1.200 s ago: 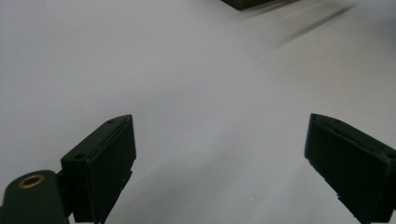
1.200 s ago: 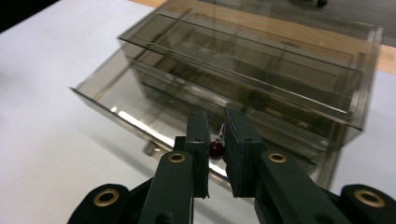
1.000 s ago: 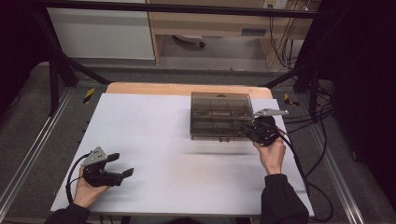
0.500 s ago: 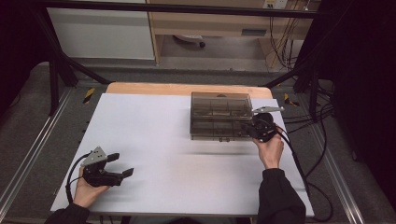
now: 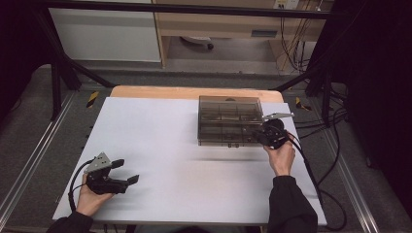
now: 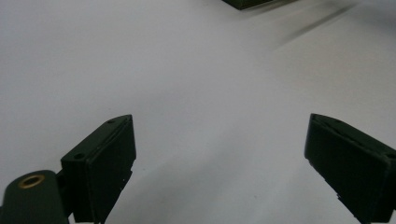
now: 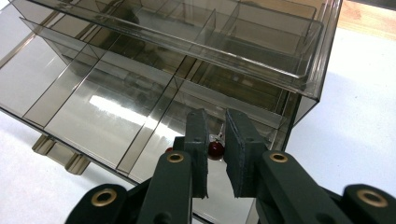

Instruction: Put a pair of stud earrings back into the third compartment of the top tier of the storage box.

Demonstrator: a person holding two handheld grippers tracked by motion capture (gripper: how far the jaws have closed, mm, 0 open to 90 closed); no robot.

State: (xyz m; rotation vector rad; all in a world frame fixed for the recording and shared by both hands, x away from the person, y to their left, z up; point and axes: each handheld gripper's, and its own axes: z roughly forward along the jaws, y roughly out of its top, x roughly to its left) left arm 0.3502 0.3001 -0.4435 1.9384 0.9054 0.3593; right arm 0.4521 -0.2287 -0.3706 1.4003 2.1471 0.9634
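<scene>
White table [image 5: 194, 145] bore a smoky box [image 5: 228, 119]; right gripper [image 7: 215, 140] had crept closer, jaws pinching a red bead [image 7: 215, 149] over it, seemingly for dropping; left gripper [image 5: 124, 171] stood wide.

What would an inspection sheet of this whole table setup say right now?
Surface: white table top with a wooden far edge, bare apart from the box.
Job's things: smoky transparent plastic compartment box, lid closed; small dark red bead.
Clutter: nothing seen.
Grippers: left gripper open, over bare table; right gripper shut on the bead, at the box's near right corner.
Cables: black cable trails from the right gripper off the table; another loops at the left hand.
Surroundings: grey floor, black frame posts, white cabinet behind.
</scene>
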